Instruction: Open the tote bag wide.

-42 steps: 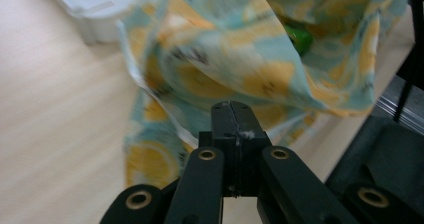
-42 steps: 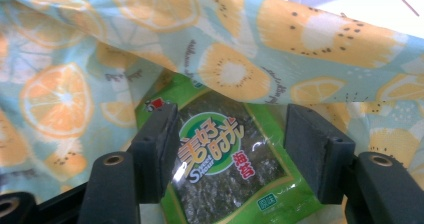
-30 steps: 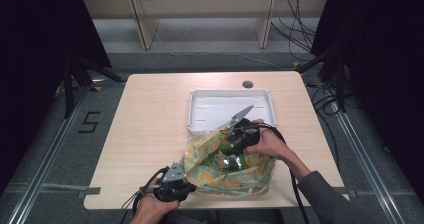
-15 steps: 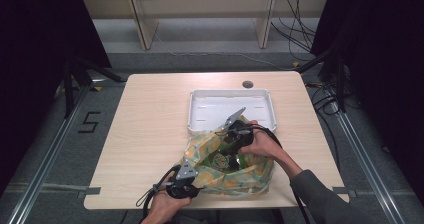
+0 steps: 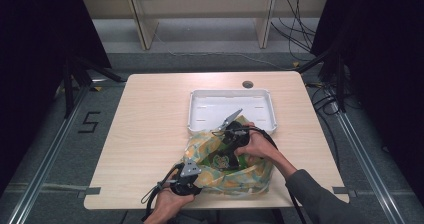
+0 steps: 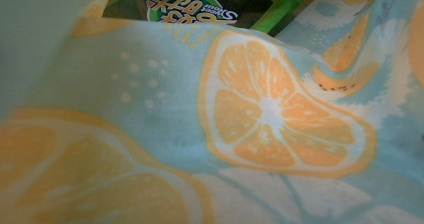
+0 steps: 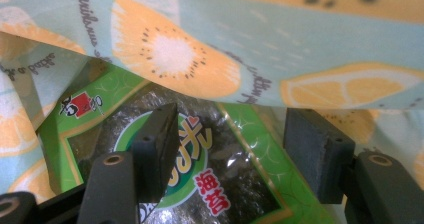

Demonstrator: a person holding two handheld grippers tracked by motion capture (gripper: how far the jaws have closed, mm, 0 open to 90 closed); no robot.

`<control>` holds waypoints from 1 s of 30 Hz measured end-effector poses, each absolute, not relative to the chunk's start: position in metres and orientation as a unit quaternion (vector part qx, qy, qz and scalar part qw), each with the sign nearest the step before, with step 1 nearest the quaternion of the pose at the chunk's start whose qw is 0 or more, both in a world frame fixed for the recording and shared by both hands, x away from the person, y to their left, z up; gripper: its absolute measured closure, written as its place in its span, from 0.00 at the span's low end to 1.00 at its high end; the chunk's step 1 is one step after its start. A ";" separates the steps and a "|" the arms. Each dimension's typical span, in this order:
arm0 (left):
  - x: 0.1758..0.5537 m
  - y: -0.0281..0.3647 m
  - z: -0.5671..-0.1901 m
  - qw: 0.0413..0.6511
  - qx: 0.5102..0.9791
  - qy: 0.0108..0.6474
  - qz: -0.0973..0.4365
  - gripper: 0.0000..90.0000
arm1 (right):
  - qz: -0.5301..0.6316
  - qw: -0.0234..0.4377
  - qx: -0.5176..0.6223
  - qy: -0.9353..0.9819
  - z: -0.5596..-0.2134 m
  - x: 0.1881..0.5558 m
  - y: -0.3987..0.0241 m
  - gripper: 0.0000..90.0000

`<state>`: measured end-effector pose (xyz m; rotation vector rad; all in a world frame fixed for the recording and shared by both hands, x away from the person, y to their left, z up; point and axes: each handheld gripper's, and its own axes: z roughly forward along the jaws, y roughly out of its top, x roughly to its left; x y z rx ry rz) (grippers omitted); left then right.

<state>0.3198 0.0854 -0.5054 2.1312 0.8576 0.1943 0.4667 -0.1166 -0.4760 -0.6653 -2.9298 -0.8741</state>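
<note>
Lying at the table's [image 5: 150,134] near edge, just in front of the white tray [image 5: 200,115], the fruit-print bag [image 5: 240,176] holds a green seaweed packet [image 7: 200,169]. Left gripper [image 5: 186,180] is clenched on the bag's fabric. Right gripper [image 7: 225,149], jaws just widened, is parted over the packet.

From the high view I can't see my left claw [image 5: 192,173] tips; they vanish under the fruit-print bag [image 5: 225,164], and in the left gripper view the cloth [image 6: 240,134] sits blurred against the lens. The green seaweed packet [image 7: 200,169] lies half covered by the bag's fold [image 7: 250,49], its lower part cut off. My right claw [image 7: 230,149] seems to hover just above it.
</note>
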 end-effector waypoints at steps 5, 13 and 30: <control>0.323 0.083 -0.507 0.402 0.846 0.340 0.079 0.99 | -0.272 0.013 -0.213 -0.938 -0.477 0.467 -0.116 0.45; 0.324 0.081 -0.510 0.401 0.845 0.343 0.082 0.99 | -0.261 0.031 -0.219 -0.940 -0.476 0.464 -0.117 0.47; 0.328 0.078 -0.511 0.402 0.844 0.345 0.082 0.99 | -0.263 0.053 -0.227 -0.936 -0.469 0.458 -0.116 0.52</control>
